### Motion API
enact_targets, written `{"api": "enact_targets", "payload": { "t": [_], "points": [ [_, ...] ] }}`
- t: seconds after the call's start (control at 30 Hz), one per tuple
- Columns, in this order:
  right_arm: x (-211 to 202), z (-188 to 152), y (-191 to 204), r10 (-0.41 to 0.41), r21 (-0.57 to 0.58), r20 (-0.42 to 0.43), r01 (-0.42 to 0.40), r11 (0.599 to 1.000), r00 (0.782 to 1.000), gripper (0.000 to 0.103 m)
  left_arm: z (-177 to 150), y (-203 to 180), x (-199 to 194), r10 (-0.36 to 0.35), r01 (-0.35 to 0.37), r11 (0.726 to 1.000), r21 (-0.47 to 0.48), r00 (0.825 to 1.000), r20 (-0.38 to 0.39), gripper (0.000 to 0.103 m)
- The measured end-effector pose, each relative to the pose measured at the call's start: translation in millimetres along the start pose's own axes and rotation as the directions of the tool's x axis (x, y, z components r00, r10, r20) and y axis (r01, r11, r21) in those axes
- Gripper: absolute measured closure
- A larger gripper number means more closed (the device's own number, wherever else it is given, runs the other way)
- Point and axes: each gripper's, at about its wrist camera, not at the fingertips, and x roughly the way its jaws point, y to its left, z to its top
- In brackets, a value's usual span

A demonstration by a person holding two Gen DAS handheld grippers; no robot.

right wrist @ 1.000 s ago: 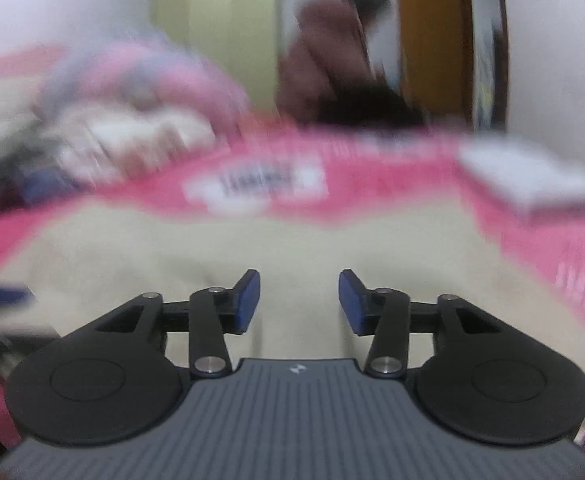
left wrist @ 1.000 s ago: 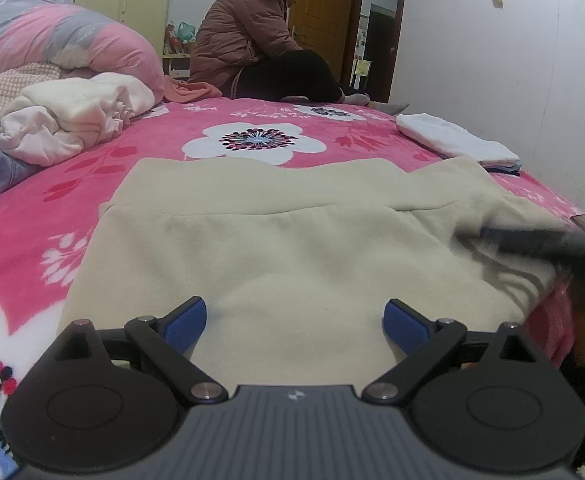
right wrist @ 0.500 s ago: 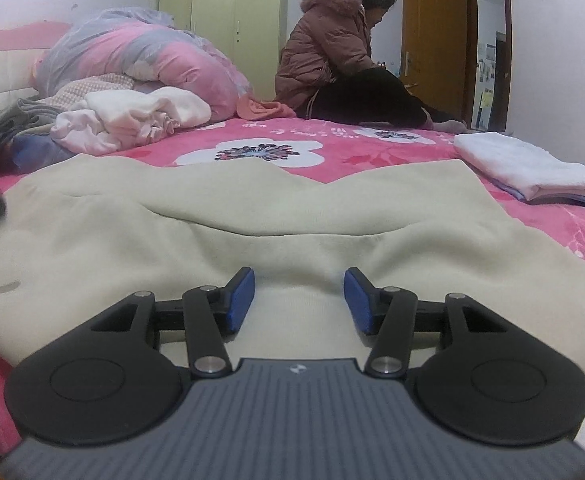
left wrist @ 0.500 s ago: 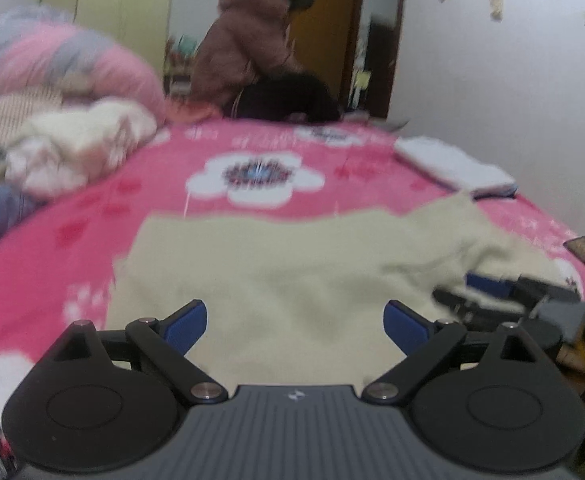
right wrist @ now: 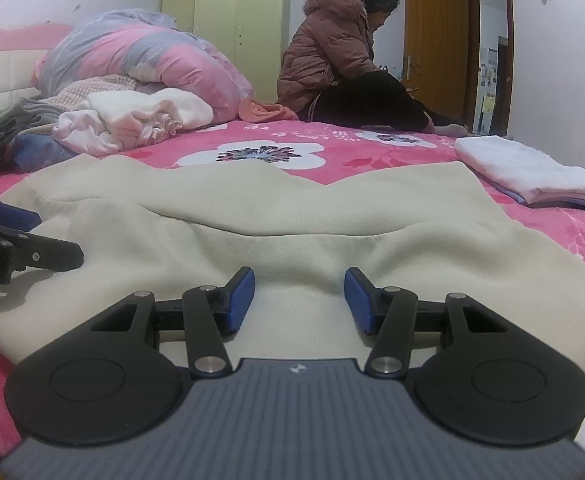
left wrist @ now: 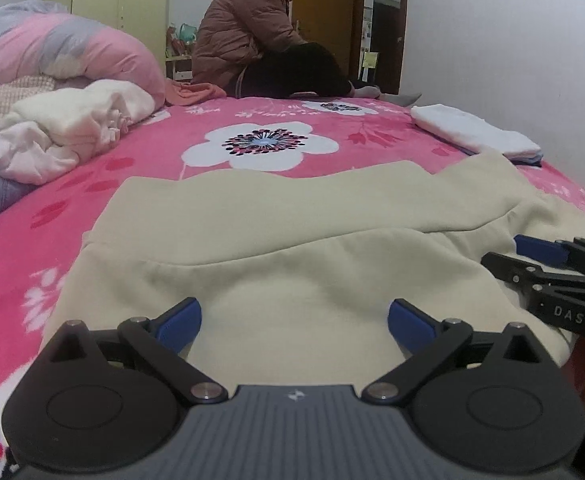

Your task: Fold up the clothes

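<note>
Two grippers, left gripper [left wrist: 294, 322] and right gripper [right wrist: 299, 296], gape empty over one beige garment [left wrist: 284, 248].

A bed covered by a bright pink blanket [left wrist: 140, 168] printed with large white flowers. A cream garment [left wrist: 292, 248] lies spread flat across its near end. At the right edge sits a folded stack of white and blue cloth [right wrist: 532, 172]. On the left, a loose heap of white and pale pink clothes [right wrist: 132, 120] rests against a rolled pink and lilac quilt [right wrist: 140, 56]. A person in a puffy coat [left wrist: 248, 28] sits at the far end
</note>
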Motion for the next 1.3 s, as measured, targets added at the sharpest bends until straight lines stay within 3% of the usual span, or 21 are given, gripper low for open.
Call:
{"api": "enact_targets", "payload": {
  "t": [0.17, 0.37, 0.43, 0.5, 0.57, 0.73, 0.93, 1.0, 1.1, 1.2, 1.3],
  "points": [
    [2, 29, -3, 0.003, 0.009, -0.103, -0.002, 1.0, 0.995, 0.051, -3, 2, -1, -0.004, 0.004, 1.0, 0.0, 1.0, 0.008, 0.002],
    [-17, 76, -14, -0.049, 0.029, 0.075, 0.047, 0.998, 0.996, 0.044, -4, 2, 1, -0.003, 0.003, 1.0, -0.004, 1.0, 0.02, 0.002],
    [0, 70, -22, -0.079, 0.033, 0.026, 0.078, 0.996, 0.997, 0.042, -4, 2, 1, -0.005, 0.005, 1.0, -0.003, 1.0, 0.022, 0.002],
    [35, 40, -34, -0.07, 0.042, -0.126, 0.076, 0.996, 0.99, 0.038, -4, 1, 1, -0.005, 0.005, 1.0, 0.002, 1.0, 0.022, 0.002],
    [31, 22, -37, -0.052, 0.062, -0.032, 0.053, 0.997, 0.998, 0.038, -4, 2, 1, -0.005, 0.005, 1.0, 0.004, 1.0, 0.02, 0.002],
    [32, 26, -33, -0.069, 0.051, -0.042, 0.071, 0.996, 0.997, 0.037, 5, -6, -9, 0.017, -0.018, 0.999, 0.038, 1.0, 0.019, 0.004],
    [32, 25, -35, -0.058, 0.064, -0.027, 0.059, 0.996, 0.998, 0.037, 37, -9, -41, -0.011, 0.004, 0.999, 0.048, 0.988, 0.155, 0.001],
    [32, 24, -35, -0.06, 0.062, -0.025, 0.062, 0.996, 0.998, 0.037, 40, -5, -27, -0.009, 0.007, 1.0, 0.019, 0.992, 0.123, 0.0],
    [31, 24, -34, -0.064, 0.059, -0.023, 0.065, 0.996, 0.998, 0.037, 26, 5, 21, 0.015, -0.017, 0.999, -0.037, 0.999, -0.043, 0.0],
    [31, 25, -35, -0.061, 0.058, -0.032, 0.062, 0.996, 0.998, 0.037, 15, 0, 21, 0.031, -0.031, 0.999, -0.011, 1.0, 0.007, 0.0],
    [32, 42, -37, -0.05, 0.065, -0.092, 0.056, 0.996, 0.995, 0.037, 16, -1, 22, 0.034, -0.034, 0.999, -0.013, 0.999, -0.006, 0.0]
  ]
}}
